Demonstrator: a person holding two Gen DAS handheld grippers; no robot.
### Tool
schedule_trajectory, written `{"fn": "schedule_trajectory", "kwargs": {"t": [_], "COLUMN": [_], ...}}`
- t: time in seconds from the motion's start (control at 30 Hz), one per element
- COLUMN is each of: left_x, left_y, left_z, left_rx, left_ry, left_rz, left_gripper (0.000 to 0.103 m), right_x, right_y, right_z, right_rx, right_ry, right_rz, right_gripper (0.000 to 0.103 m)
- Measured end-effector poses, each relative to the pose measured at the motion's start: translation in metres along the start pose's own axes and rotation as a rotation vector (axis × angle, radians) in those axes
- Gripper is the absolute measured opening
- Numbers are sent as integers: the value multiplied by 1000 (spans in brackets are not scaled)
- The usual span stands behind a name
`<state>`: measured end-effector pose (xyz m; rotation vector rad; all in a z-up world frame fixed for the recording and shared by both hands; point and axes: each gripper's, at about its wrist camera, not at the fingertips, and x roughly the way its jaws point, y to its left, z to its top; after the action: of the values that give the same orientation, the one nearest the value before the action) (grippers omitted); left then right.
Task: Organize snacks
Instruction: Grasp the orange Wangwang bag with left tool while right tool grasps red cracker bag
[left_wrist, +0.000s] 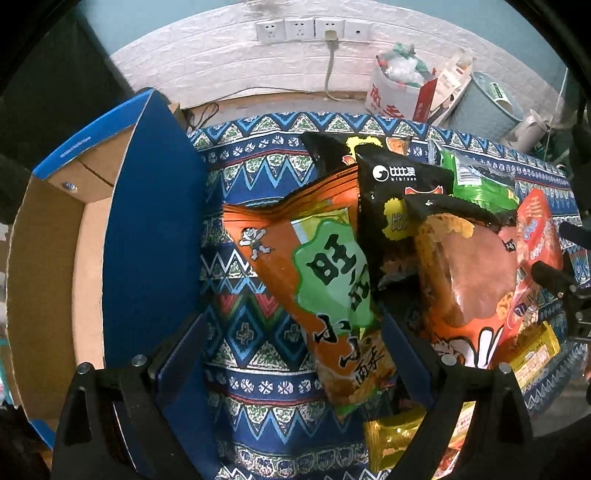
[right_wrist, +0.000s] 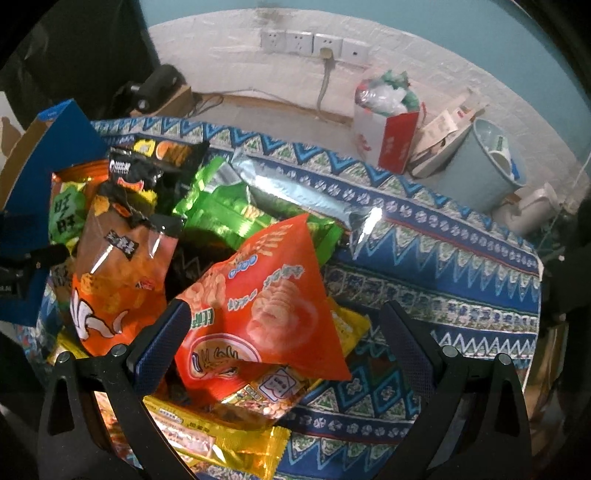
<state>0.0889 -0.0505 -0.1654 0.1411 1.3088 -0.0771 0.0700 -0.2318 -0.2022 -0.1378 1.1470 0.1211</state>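
A pile of snack bags lies on a blue patterned tablecloth (left_wrist: 251, 328). In the left wrist view my left gripper (left_wrist: 293, 325) is open, its fingers either side of an orange bag with a green label (left_wrist: 332, 280). A black bag (left_wrist: 395, 192) and an orange bag with a clear window (left_wrist: 469, 273) lie right of it. In the right wrist view my right gripper (right_wrist: 284, 325) is open around a red-orange snack bag (right_wrist: 266, 295). Green bags (right_wrist: 229, 210), a silver bag (right_wrist: 295, 192) and yellow bars (right_wrist: 221, 443) surround it.
An open cardboard box with blue outer walls (left_wrist: 147, 229) stands left of the pile; it also shows in the right wrist view (right_wrist: 48, 155). Beyond the table are a white wall with sockets (left_wrist: 310, 29), a full paper bag (right_wrist: 388, 125) and a pale blue bin (right_wrist: 484, 166).
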Motion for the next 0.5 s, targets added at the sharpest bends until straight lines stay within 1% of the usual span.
{"fn": "schedule_trajectory", "kwargs": {"t": [0.13,0.3,0.4,0.5], "left_x": [-1,3,15,30], "left_y": [-1,-6,-11,-10], "left_z": [2,3,4,5], "left_rx": [-9,-8,3,-36], "left_ry": [-1,10,41,86], "left_rz": [-3,-54,-39,-86], "left_gripper": [95,95,95,95], "right_x": [13,25,29,31], "right_y": [-1,-2,4,11], "right_z": [1,1,0,-1], "right_rx": [-7,-7,-27,-41], "right_ry": [24,46,52,57], "right_rz": [3,30,54,81], "right_gripper": [100,100,94,83]}}
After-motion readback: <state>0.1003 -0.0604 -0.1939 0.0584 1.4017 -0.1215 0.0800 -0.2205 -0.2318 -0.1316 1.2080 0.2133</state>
